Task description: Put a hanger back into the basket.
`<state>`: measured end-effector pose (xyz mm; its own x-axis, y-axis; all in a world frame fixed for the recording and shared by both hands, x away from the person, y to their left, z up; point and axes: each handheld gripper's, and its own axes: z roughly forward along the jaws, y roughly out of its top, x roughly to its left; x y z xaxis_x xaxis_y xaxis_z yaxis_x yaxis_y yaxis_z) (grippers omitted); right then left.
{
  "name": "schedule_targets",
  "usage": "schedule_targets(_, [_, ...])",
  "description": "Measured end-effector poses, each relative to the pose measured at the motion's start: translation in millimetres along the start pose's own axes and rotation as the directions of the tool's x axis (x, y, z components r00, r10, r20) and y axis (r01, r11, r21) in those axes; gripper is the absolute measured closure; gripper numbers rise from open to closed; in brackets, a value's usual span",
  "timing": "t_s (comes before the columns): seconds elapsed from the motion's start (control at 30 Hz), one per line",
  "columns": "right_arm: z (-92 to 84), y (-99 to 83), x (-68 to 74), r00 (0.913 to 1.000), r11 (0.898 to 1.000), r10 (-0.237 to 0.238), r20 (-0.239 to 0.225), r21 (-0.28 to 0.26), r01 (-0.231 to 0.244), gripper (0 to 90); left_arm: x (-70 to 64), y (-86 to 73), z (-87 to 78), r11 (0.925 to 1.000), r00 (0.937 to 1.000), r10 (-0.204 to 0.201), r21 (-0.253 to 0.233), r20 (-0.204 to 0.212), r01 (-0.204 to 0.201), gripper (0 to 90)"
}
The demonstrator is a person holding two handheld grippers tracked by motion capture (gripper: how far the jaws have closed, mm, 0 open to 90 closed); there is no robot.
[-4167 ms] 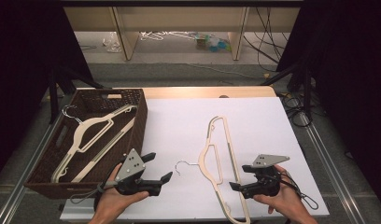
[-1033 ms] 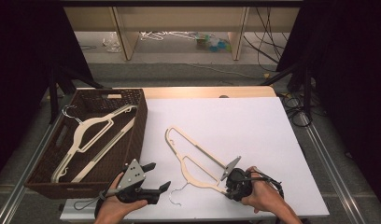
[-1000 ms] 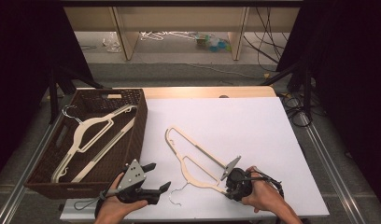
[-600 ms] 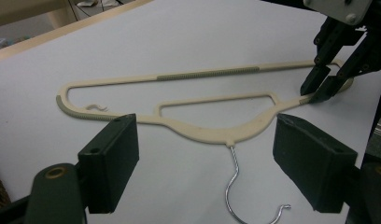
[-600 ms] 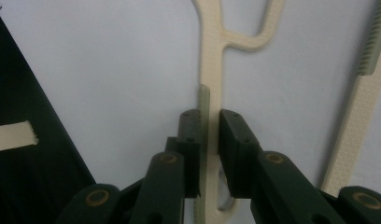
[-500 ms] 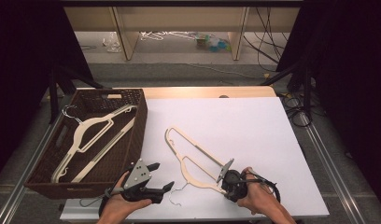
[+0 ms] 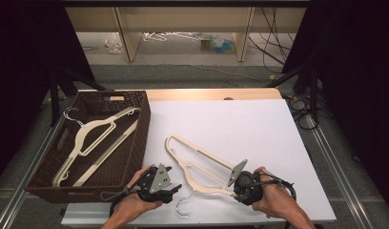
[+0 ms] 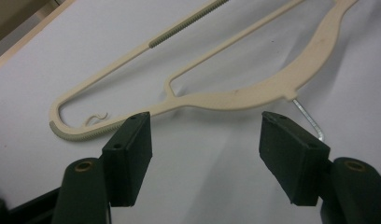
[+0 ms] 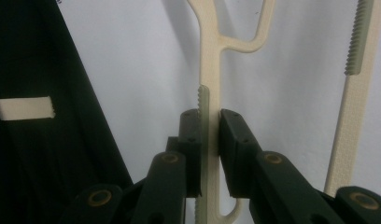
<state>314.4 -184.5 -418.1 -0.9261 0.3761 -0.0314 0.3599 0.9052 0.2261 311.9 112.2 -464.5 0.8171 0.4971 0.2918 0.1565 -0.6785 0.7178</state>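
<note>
A cream plastic hanger (image 7: 204,152) lies slantwise on the white table top (image 7: 240,119), its metal hook (image 7: 183,206) pointing at the front edge. My right gripper (image 7: 234,187) is shut on the right end of the hanger (image 9: 209,60); in the right gripper view both pads (image 9: 191,135) clamp the thin ribbed arm. My left gripper (image 7: 174,179) sits just left of the hook. Its jaws (image 8: 205,119) have just been closing but still stand apart, with nothing between them. The hanger's shoulder (image 8: 254,95) and hook (image 8: 310,121) lie just beyond the tips.
A dark wicker basket (image 7: 144,129) stands at the left of the table with another cream hanger (image 7: 95,136) lying in it. The table's front edge runs close under both hands. Cables (image 7: 302,105) hang off the right side.
Since four seconds ago the hanger has swung from lengthwise to slantwise. In the last second my left gripper has slid right toward the hook and narrowed its jaws; the right hand has risen slightly.
</note>
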Motion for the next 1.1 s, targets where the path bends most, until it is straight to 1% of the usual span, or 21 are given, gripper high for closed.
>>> schedule_targets(0.07, [-4.3, -0.8, -1.0, 1.0, 1.0, -0.002, 0.003, -0.008, 0.003, 79.4, -1.3, 0.1, 5.9, 0.9993, 0.9994, 0.034, 0.017, -0.007, -0.034, 34.9])
schedule_targets(0.1, [-7.1, -1.7, -1.6, 0.9999, 1.0, -0.01, 0.005, -0.009, 0.01, 79.4, -2.3, 0.0, 8.3, 0.9992, 0.9993, 0.036, 0.019, -0.002, -0.036, 34.7])
schedule_targets(0.17, [-11.1, -2.8, -2.5, 0.9999, 1.0, -0.01, 0.002, -0.027, 0.01, 79.3, -4.4, 0.9, 16.0, 0.997, 0.9975, 0.069, 0.034, -0.015, -0.069, 34.4])
schedule_targets(0.23, [-16.0, -4.0, -3.3, 1.0, 0.999, -0.007, -0.001, -0.031, 0.007, 79.3, -5.7, 2.8, 22.3, 0.9945, 0.9953, 0.097, 0.041, -0.009, -0.096, 34.2])
schedule_targets(0.33, [-18.3, -6.0, -2.9, 1.0, 0.998, -0.008, 0.005, -0.057, 0.008, 79.3, -9.8, 7.1, 32.5, 0.987, 0.9876, 0.157, 0.036, -0.007, -0.157, 34.3])
schedule_targets(0.4, [-18.2, -6.6, -3.3, 0.9999, 0.998, -0.014, -0.008, -0.058, 0.013, 79.3, -12.6, 10.0, 36.9, 0.9851, 0.9855, 0.17, 0.031, -0.006, -0.169, 34.5])
schedule_targets(0.47, [-17.2, -6.8, -3.0, 0.9999, 0.998, -0.013, 0.001, -0.06, 0.013, 79.3, -14.5, 12.0, 38.8, 0.9821, 0.9823, 0.187, 0.02, 0.002, -0.187, 35.1])
schedule_targets(0.5, [-16.3, -7.1, -3.4, 0.9998, 0.998, -0.017, -0.006, -0.06, 0.016, 79.3, -15.0, 13.5, 39.8, 0.9787, 0.9787, 0.205, 0.01, 0.01, -0.205, 35.7])
schedule_targets(0.57, [-15.8, -7.8, -3.2, 0.9998, 0.998, -0.016, -0.016, -0.056, 0.015, 79.3, -15.6, 14.1, 41.3, 0.9761, 0.9761, 0.217, 0.006, 0.01, -0.217, 36.2])
schedule_targets(0.6, [-15.6, -7.7, -3.5, 0.9996, 0.998, -0.018, -0.019, -0.054, 0.017, 79.3, -15.6, 14.4, 42.4, 0.9724, 0.9723, 0.233, 0.006, 0.009, -0.233, 36.2])
schedule_targets(0.63, [-15.1, -7.6, -3.6, 0.9996, 0.998, -0.021, -0.017, -0.057, 0.02, 79.3, -15.3, 14.9, 43.7, 0.9669, 0.9667, 0.255, 0.002, 0.019, -0.255, 36.0])
schedule_targets(0.67, [-16.1, -7.1, -4.4, 0.9993, 0.999, -0.029, -0.023, -0.034, 0.028, 79.3, -15.1, 15.2, 44.8, 0.9607, 0.9604, 0.278, -0.009, 0.023, -0.277, 36.8])
schedule_targets(0.7, [-15.3, -7.7, -4.9, 0.9993, 0.999, -0.027, -0.024, -0.037, 0.026, 79.3, -14.8, 15.6, 45.1, 0.9532, 0.9527, 0.302, -0.016, 0.032, -0.302, 38.3])
schedule_targets(0.73, [-14.6, -8.5, -6.0, 0.9993, 0.999, -0.027, -0.024, -0.035, 0.027, 79.3, -14.6, 15.8, 45.6, 0.9474, 0.9474, 0.319, -0.032, 0.023, -0.319, 39.2])
schedule_targets(0.8, [-13.2, -9.9, -8.3, 0.9991, 0.999, -0.025, -0.034, -0.047, 0.023, 79.3, -14.1, 16.9, 45.8, 0.9306, 0.931, 0.363, -0.063, 0.037, -0.361, 41.4])
schedule_targets(0.83, [-13.0, -10.7, -10.0, 0.9988, 0.998, -0.03, -0.04, -0.048, 0.028, 79.2, -14.2, 17.4, 46.1, 0.9254, 0.9252, 0.376, -0.069, 0.05, -0.373, 43.4])
schedule_targets(0.93, [-10.8, -13.7, -12.2, 0.9981, 0.997, -0.035, -0.051, -0.064, 0.032, 79.2, -16.2, 22.2, 48.4, 0.8902, 0.8896, 0.454, -0.076, 0.054, -0.449, 45.7])
schedule_targets(0.97, [-10.6, -14.8, -16.3, 0.9975, 0.998, -0.036, -0.06, -0.045, 0.034, 79.2, -17.3, 23.9, 49.7, 0.8831, 0.8811, 0.468, -0.075, 0.068, -0.463, 48.1])
schedule_targets(1.0, [-9.3, -16.4, -19.0, 0.9967, 0.998, -0.039, -0.071, -0.052, 0.035, 79.2, -17.3, 26.4, 50.6, 0.8726, 0.8714, 0.487, -0.078, 0.061, -0.482, 48.8])
schedule_targets(1.07, [-6.2, -21.0, -22.7, 0.9961, 0.997, -0.034, -0.081, -0.073, 0.028, 79.2, -17.3, 30.0, 51.8, 0.8596, 0.8583, 0.509, -0.093, 0.066, -0.502, 51.8])
schedule_targets(1.1, [-5.8, -22.7, -24.1, 0.9958, 0.997, -0.033, -0.086, -0.075, 0.026, 79.2, -17.6, 30.8, 52.6, 0.8589, 0.8564, 0.51, -0.102, 0.08, -0.502, 53.7])
